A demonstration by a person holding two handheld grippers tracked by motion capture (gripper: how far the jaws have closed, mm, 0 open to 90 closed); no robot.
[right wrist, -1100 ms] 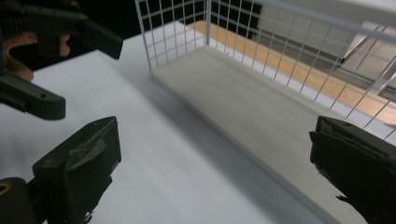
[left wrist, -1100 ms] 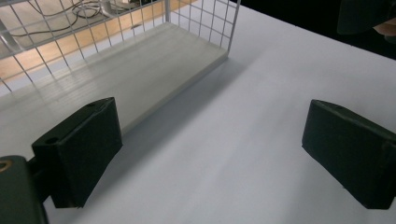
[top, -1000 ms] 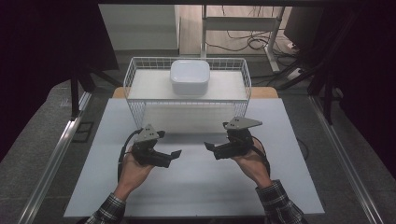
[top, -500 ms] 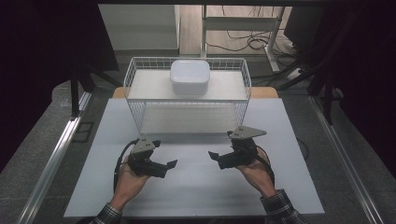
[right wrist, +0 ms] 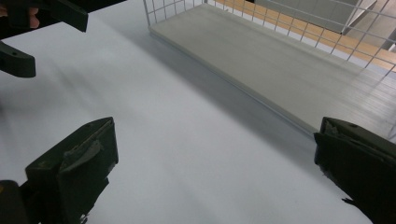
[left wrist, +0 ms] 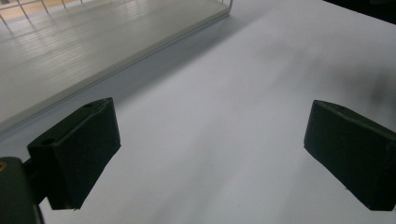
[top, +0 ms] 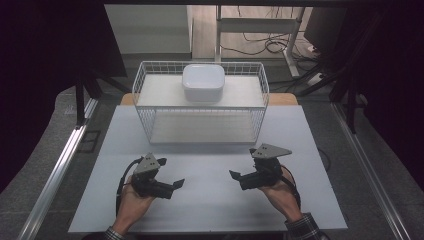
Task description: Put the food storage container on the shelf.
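Left claw (top: 176, 183) and right claw (top: 233, 174), both wide and empty, hover over the near worktop (top: 210, 200), facing each other.

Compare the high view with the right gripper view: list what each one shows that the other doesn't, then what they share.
High view alone: the white square bowl on the upper shelf of the white wire rack, both of the person's hands, and the grey three-cornered plate on the right gripper.

Right gripper view alone: a close look at its own two black jaws, standing wide apart with nothing between them, their pads looking worn.

Shared: the white table surface, the rack's pale lower shelf board and the left gripper, open over the table.
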